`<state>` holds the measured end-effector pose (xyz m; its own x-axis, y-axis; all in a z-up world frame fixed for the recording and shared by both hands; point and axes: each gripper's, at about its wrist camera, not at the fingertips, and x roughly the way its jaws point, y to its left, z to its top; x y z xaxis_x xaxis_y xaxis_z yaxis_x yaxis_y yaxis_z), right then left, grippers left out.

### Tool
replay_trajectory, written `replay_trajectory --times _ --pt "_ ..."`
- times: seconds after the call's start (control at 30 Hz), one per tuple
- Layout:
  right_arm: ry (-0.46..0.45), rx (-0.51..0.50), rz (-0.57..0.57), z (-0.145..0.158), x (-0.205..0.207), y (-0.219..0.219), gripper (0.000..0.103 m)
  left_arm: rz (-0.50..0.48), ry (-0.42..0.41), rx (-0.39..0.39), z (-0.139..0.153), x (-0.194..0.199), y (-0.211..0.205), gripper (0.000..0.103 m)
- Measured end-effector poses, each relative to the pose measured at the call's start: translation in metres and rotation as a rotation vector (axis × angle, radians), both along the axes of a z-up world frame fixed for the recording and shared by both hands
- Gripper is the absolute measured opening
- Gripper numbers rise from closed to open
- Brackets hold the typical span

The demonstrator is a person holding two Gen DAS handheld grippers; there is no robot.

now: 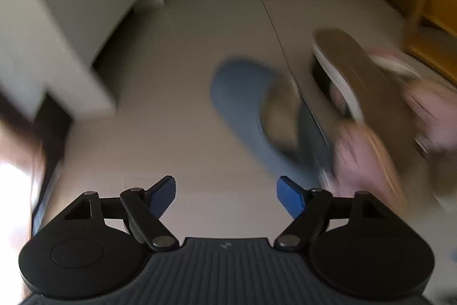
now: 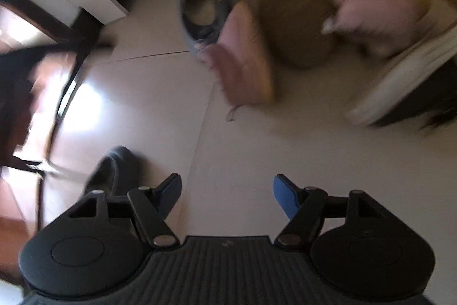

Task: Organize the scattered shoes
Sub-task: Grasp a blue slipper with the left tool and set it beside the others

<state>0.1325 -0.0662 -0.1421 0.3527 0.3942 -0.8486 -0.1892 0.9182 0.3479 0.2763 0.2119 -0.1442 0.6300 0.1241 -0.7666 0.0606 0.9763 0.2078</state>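
Shoes lie scattered on the pale tiled floor (image 1: 177, 110), blurred in both views. Seen from the left gripper (image 1: 226, 197), whose blue-padded jaws stand apart with nothing between them, a blue-grey sneaker (image 1: 242, 105) lies ahead, and right of it a brown-soled shoe (image 1: 368, 82) is tipped up among fuzzy pink slippers (image 1: 360, 159). The right gripper (image 2: 227, 195) is likewise spread and empty above bare tile; a dark shoe (image 2: 120, 167) sits just left of it, with the sneaker (image 2: 200, 5), a slipper (image 2: 242, 56) and the brown sole (image 2: 288, 5) farther off.

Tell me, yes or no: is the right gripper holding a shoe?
No. In the right wrist view the right gripper has its jaws apart over bare floor, nothing between them.
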Motion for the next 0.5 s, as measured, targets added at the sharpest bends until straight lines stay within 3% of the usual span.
replay_trajectory --times 0.07,0.13,0.3,0.43,0.5 --pt "-0.063 0.009 0.003 0.024 0.003 -0.007 0.073 0.072 -0.013 -0.035 -0.022 0.049 -0.013 0.049" --pt "-0.124 0.017 0.005 0.035 0.009 0.0 0.075 0.129 0.032 -0.115 -0.039 0.073 -0.013 0.04" --pt "-0.277 -0.004 0.041 0.043 0.025 0.042 0.075 0.234 0.101 -0.191 -0.085 0.097 -0.01 0.045" --pt "-0.302 -0.038 0.083 0.045 0.022 0.063 0.075 0.199 -0.016 -0.109 -0.097 0.095 -0.018 0.046" --pt "-0.366 -0.078 0.115 0.05 0.014 0.076 0.074 0.167 -0.058 -0.081 -0.099 0.092 -0.022 0.045"
